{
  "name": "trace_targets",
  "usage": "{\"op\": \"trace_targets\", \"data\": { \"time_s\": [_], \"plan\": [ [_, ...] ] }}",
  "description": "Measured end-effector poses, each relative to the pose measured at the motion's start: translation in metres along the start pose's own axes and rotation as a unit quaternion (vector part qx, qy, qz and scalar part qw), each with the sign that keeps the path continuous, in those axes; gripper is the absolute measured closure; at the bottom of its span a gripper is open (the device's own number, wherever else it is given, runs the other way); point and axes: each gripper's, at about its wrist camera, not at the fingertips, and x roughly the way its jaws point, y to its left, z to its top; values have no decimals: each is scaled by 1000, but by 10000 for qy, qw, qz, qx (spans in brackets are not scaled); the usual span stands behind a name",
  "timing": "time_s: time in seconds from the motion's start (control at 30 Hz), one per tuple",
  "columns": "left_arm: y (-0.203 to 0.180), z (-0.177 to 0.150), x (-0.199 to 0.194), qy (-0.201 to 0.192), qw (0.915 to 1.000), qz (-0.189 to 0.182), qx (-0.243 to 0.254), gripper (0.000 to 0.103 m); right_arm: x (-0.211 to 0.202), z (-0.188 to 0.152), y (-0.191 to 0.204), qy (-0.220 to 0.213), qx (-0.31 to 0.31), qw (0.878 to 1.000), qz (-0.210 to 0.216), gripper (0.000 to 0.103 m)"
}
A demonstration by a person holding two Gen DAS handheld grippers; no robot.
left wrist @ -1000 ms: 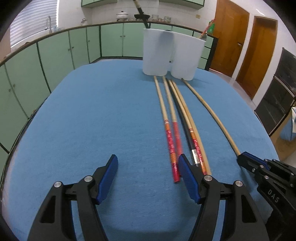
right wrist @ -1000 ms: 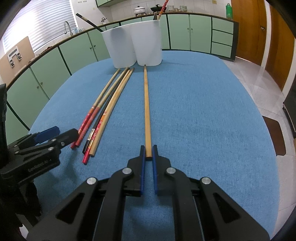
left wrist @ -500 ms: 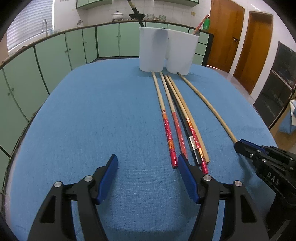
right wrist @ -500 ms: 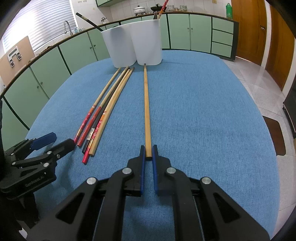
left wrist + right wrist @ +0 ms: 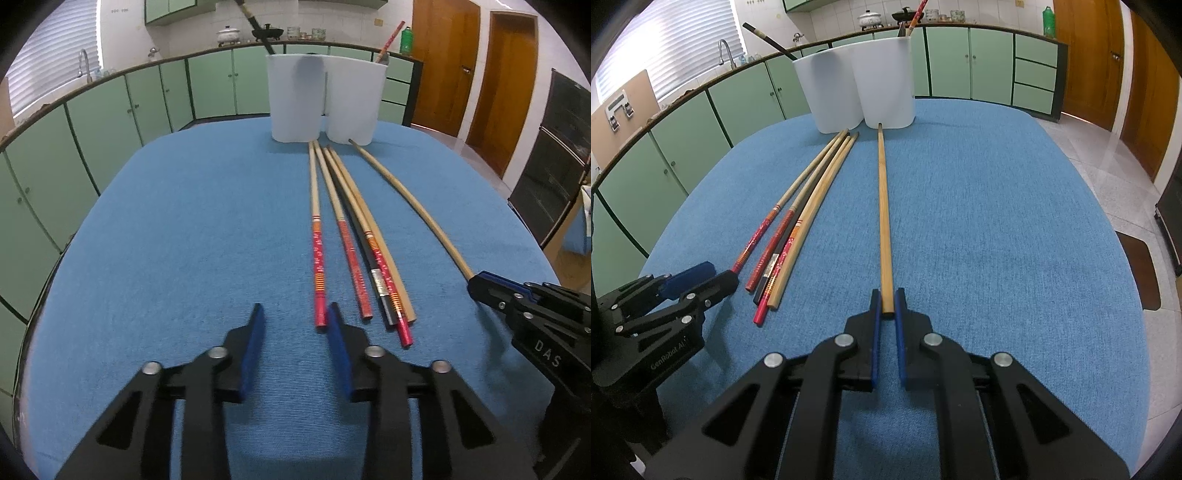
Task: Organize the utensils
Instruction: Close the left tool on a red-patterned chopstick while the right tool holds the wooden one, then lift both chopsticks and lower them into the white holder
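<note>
The right hand-held gripper (image 5: 888,304) pinches the plain chopstick's (image 5: 884,221) near end, likely to lift it toward the white holders (image 5: 855,92), while the left hand-held gripper (image 5: 293,325), empty, has just been closing beside the bundle (image 5: 354,251)

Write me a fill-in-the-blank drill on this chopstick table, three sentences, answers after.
1. The right gripper is shut on a plain ____ chopstick.
2. The tablecloth is ____ in colour.
3. The left gripper, its jaws just closing with nothing between them, sits beside a chopstick with a ____ patterned end.

Missing words: wooden; blue; red
</note>
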Motion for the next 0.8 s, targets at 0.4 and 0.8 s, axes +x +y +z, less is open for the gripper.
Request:
{"op": "trace_targets", "data": {
  "time_s": [0.4, 0.8],
  "plan": [
    [-4, 1, -2, -20, 9998, -209, -36, 97, -2, -1, 5, -57, -105, 9999, -105, 97],
    [7, 33, -73, -943, 9950, -305, -113, 97, -57, 27, 0, -745, -162, 9971, -18, 97]
  ]
}}
